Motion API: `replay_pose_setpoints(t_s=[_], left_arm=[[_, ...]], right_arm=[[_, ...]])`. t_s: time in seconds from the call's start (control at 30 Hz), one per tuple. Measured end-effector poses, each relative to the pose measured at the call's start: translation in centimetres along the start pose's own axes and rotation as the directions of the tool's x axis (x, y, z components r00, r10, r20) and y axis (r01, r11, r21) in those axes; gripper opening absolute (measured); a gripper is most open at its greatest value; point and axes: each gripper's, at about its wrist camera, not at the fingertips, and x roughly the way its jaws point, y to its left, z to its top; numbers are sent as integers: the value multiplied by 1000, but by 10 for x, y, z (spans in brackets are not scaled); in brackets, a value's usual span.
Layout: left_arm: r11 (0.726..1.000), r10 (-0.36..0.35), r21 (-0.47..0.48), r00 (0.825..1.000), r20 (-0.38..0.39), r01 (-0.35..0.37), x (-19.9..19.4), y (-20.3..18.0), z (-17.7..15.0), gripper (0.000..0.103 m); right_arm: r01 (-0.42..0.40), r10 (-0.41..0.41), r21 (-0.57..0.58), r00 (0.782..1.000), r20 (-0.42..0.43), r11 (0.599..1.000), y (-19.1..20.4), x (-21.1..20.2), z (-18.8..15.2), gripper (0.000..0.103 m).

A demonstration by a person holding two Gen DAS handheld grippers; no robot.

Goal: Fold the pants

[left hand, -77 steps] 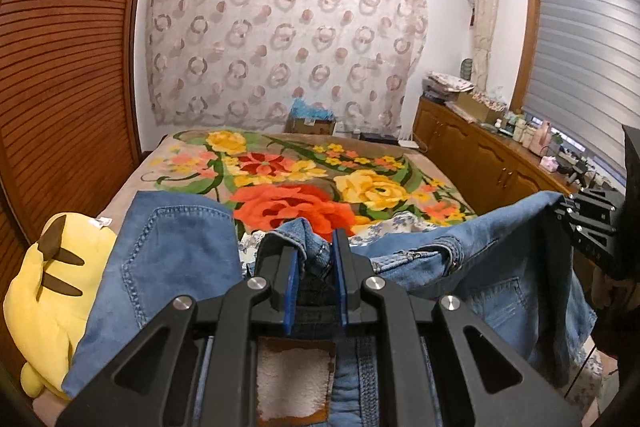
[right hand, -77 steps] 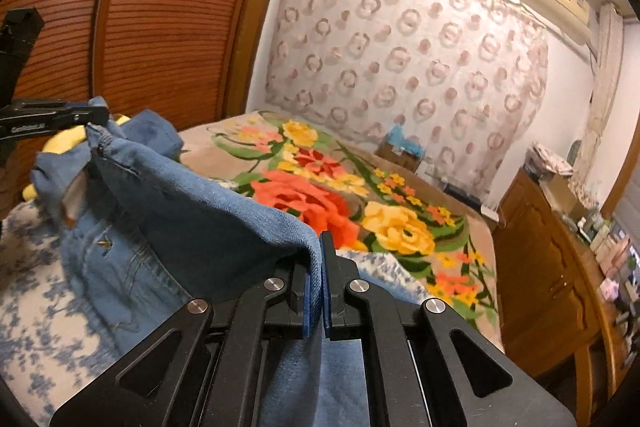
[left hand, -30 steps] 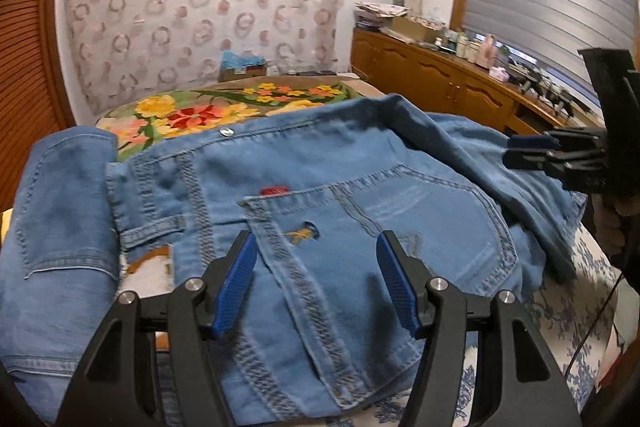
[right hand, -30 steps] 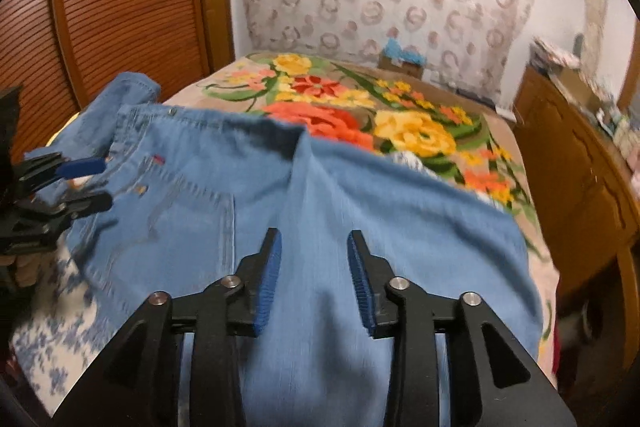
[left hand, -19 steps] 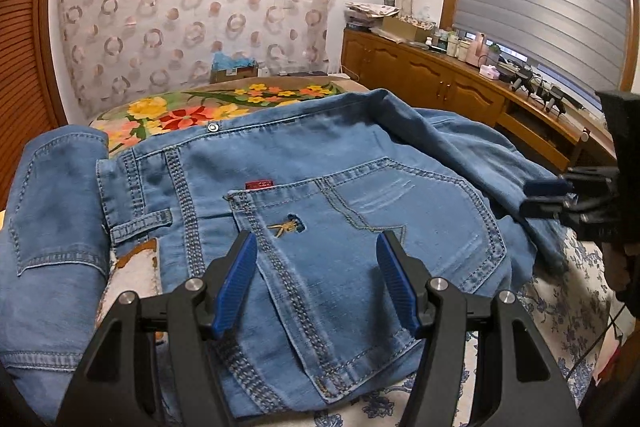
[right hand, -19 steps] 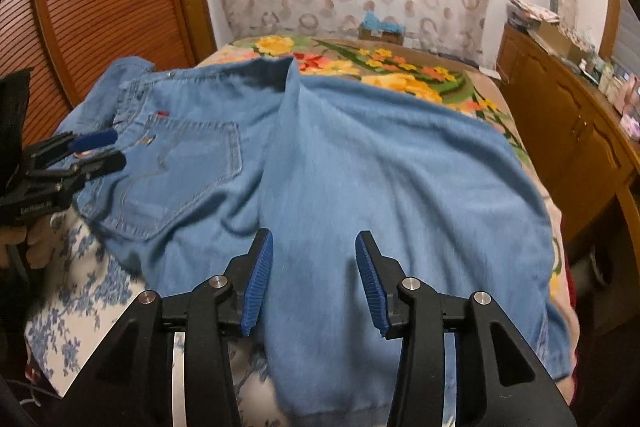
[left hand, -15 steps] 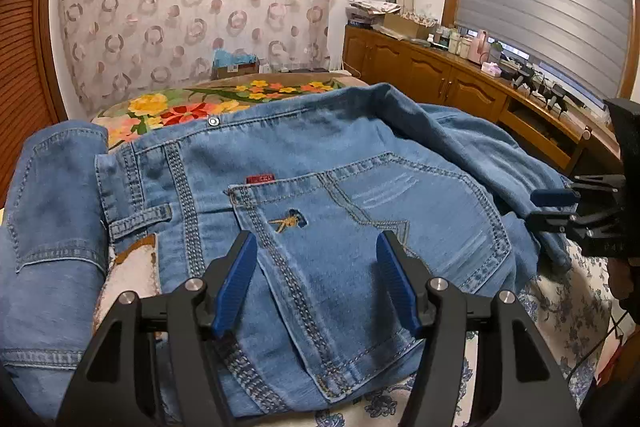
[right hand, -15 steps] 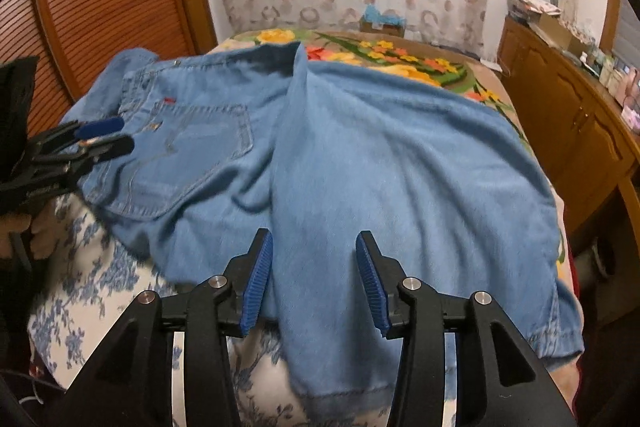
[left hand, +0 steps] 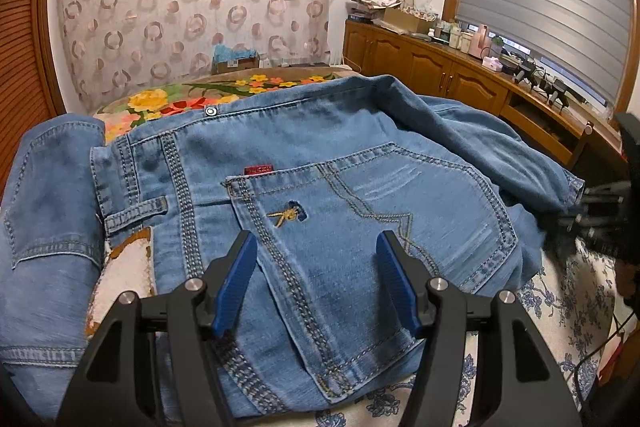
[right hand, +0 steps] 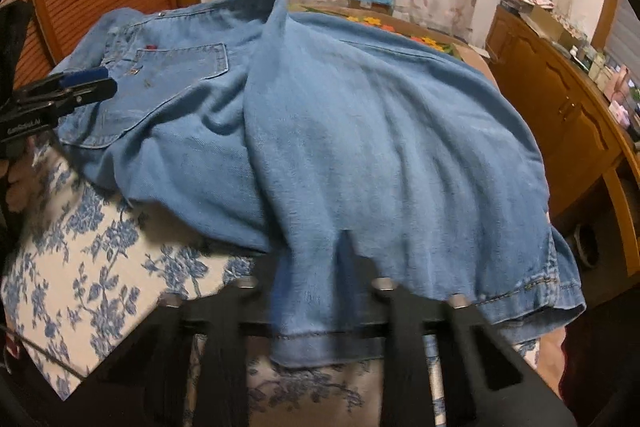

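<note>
Denim first: light-blue denim pants [left hand: 328, 195] spread seat-up across the blue-and-white floral bedspread [right hand: 92, 259], waistband toward the far flowered blanket [left hand: 168, 99], stitched back pocket [left hand: 360, 223] facing up, legs trailing off to the right side of the bed

Looks like the start of a fold, seat already laid down and the leg end being taken up for folding over

Starting at the left: left gripper [left hand: 316, 277] poised low over the seat of the pants, pointing forward and downward at the back pocket, blue pads [left hand: 236, 277] standing well apart with nothing pinched between them, denim lying under the gap but not pressed. In the right wrist view the same tool [right hand: 64, 93] shows at the far left edge beside the pocket, parted and empty

Moving right: loose leg fabric rumpled and mounded across the middle of the bed, hem [right hand: 320, 343] draped over the near edge

At the right: right gripper [right hand: 314, 287] tipped steeply down at that hem, frame blurred, jaws just closed in with the fabric between them and the cloth puckered at the pinch; tips themselves hidden under the denim, so judged as clamped on the leg near the hem

Next move, as a judgement: lift the pinched leg end and carry it over toward the waistband, while the left tool pins or grips the seat so the body does not slide; risk of a thin pinch slipping, or of catching only one layer
</note>
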Motion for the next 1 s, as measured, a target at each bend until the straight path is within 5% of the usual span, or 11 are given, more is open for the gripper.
replay_pose_setpoints(t_s=[0.2, 0.5, 1.0], left_arm=[[1000, 3, -2, 1000, -1, -3, 3, 0, -1, 62], [999, 11, -35, 1000, 5, -11, 4, 14, -3, 62], [999, 14, -39, 1000, 5, -14, 3, 18, -4, 62]], right_arm=[[106, -104, -15, 991, 87, 994, -33, -28, 24, 4], [307, -293, -56, 939, 178, 950, -92, -36, 89, 4], [379, -362, -116, 921, 146, 918, -126, 14, 131, 4]])
